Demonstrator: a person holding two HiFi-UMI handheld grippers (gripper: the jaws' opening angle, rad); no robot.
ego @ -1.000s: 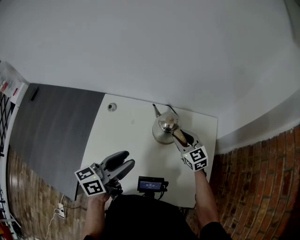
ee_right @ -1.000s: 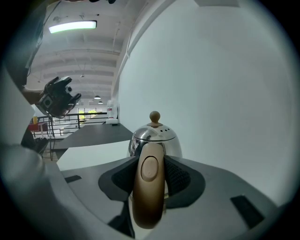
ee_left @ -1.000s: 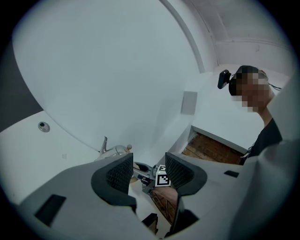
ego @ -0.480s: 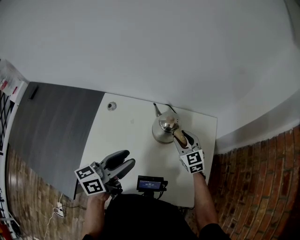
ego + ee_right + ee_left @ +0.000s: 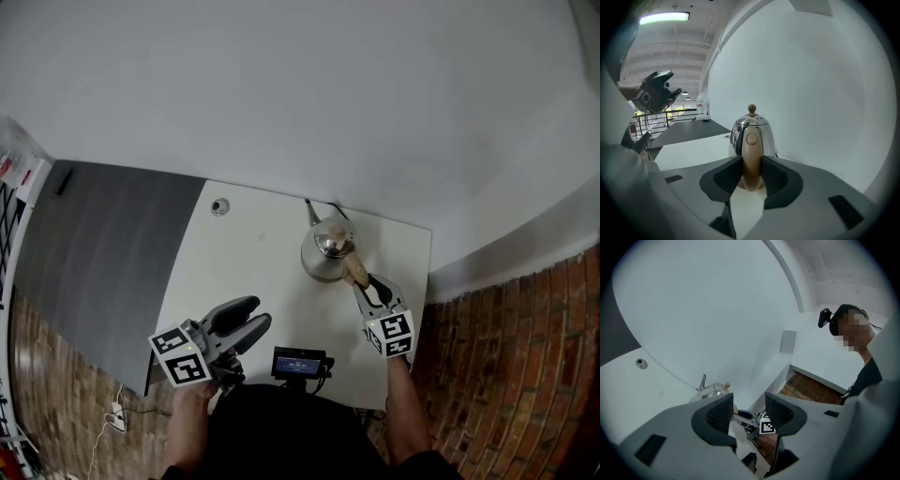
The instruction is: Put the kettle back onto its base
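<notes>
My right fingers [image 5: 725,177], just now closing onto the shiny steel kettle [image 5: 765,136]'s smooth tan handle [image 5: 751,159], may let it swivel when lifted; my left fingers [image 5: 719,411] stand apart, empty.

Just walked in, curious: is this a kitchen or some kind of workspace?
Probably a workspace in a large hall, not a home kitchen: a plain white table carries a steel kettle, a grey table stands beside it, and a strip light glows on a high ceiling.
</notes>
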